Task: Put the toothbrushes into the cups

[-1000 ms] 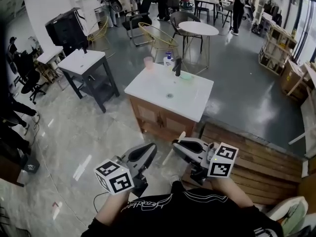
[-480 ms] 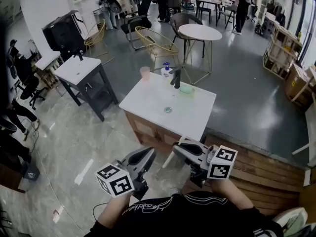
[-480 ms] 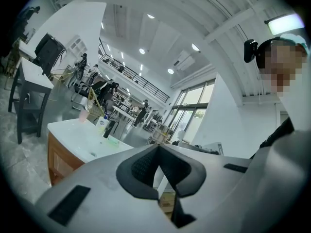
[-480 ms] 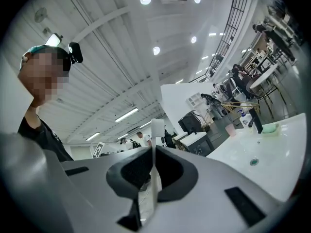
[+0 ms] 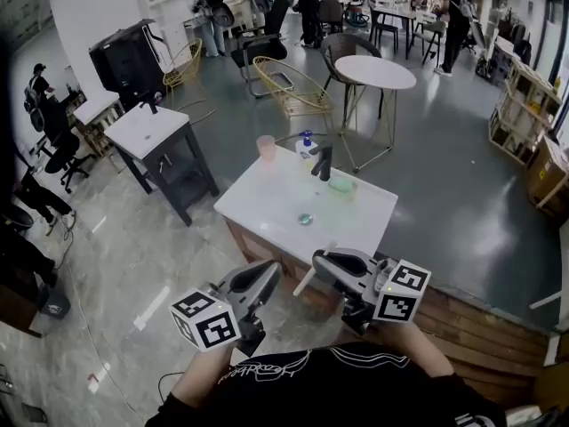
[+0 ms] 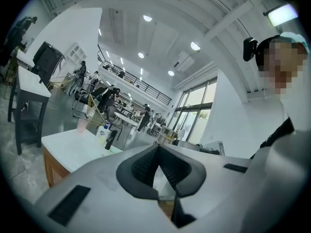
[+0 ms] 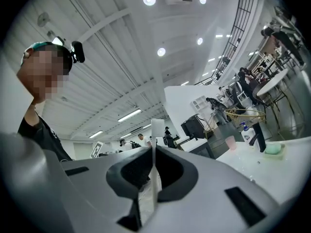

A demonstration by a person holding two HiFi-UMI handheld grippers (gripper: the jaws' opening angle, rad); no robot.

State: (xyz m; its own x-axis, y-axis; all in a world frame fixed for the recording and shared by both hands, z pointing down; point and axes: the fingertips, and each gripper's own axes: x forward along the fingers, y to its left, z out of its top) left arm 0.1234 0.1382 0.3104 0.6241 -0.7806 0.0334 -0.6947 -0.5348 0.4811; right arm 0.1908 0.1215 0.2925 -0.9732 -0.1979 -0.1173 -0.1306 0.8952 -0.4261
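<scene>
Toothbrush point(image 7: 157, 130) in right tongs point(image 5: 322, 258), axis crosswise

The toothbrush point(image 7: 156, 130) in the right hand-held gripper point(image 5: 320, 259) shows edge-on, its lower part hidden between the jaws. The cup point(image 5: 266, 147) on the desk point(image 5: 356, 225) is too small to see inside. The forearms point(image 5: 203, 379) run behind the black shirt point(image 5: 356, 390).

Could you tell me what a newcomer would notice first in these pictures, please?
The two grippers low in the head view: the right gripper pinches a white toothbrush, and the left gripper is shut and empty. Ahead stands a white-topped washstand with a black tap and a pink cup at its far edge.
</scene>
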